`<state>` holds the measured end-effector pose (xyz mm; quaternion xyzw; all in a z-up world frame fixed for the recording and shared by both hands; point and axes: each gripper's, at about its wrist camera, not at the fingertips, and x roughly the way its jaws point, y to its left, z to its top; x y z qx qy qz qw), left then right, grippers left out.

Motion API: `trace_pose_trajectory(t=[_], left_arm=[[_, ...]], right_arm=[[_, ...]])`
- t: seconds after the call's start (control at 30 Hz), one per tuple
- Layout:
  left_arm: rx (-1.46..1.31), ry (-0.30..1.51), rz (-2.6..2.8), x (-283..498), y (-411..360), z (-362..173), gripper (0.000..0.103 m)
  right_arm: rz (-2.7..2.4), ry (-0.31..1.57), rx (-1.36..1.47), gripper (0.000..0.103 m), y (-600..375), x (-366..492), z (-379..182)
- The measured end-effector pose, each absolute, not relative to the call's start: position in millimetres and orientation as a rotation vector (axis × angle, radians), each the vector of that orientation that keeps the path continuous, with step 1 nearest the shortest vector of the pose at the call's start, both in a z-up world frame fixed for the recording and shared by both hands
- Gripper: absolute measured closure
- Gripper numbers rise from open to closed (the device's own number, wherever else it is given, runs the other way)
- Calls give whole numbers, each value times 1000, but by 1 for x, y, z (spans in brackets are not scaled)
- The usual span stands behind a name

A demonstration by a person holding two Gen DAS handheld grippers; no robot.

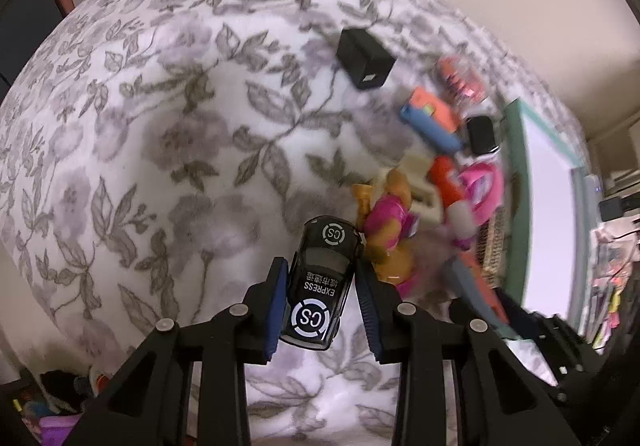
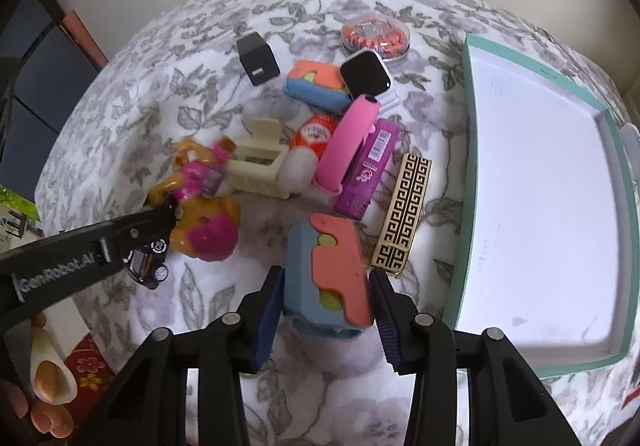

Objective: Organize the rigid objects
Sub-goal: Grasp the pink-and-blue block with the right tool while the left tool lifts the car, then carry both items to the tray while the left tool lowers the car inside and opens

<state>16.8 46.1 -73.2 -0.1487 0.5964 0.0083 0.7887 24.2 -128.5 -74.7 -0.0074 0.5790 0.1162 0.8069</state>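
Glossy black die-cast toy car (image 1: 320,282) pinched in left gripper (image 1: 322,296), steep downward tilt, blue-and-orange foam block (image 2: 326,278) clamped by right gripper (image 2: 326,316), floral cloth (image 1: 160,126) beneath.

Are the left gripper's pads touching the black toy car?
Touching. The left wrist view shows the left gripper with both blue pads pressed against the black toy car, held above the cloth.

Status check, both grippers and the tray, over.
Left gripper shut on black toy car. Right gripper shut on blue-orange block. Teal tray empty, path unobstructed.
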Motion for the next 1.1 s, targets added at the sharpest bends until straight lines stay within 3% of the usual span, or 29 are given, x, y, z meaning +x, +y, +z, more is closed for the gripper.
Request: trace_pose_trajectory(t=[0.37, 0.53, 1.1], left_arm=[[-357, 1176, -23, 17, 42, -49, 69], [-357, 1137, -43, 20, 35, -41, 69], [-360, 1176, -53, 20, 34, -48, 69]], right_arm=[[253, 1205, 40, 61, -132, 27, -66], [252, 1208, 48, 70, -135, 28, -66], [255, 1259, -26, 78, -125, 26, -82]])
